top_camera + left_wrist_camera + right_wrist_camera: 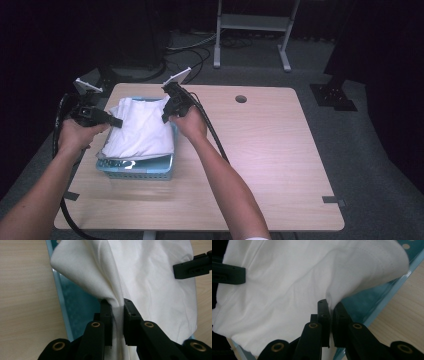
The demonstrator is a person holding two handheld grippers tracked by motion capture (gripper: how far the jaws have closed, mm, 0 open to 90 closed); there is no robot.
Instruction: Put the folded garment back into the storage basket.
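both my left gripper (117,312) and right gripper (331,312) pinch opposite edges of the white cloth (140,127), stretched left-to-right mid-frame over the blue basket (137,172).

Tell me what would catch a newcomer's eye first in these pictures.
The crumpled white cloth draws the eye, heaped over a light blue plastic basket at the left of the pale wooden table. The left gripper and the right gripper each pinch a fold of it between black jaws, from opposite sides.
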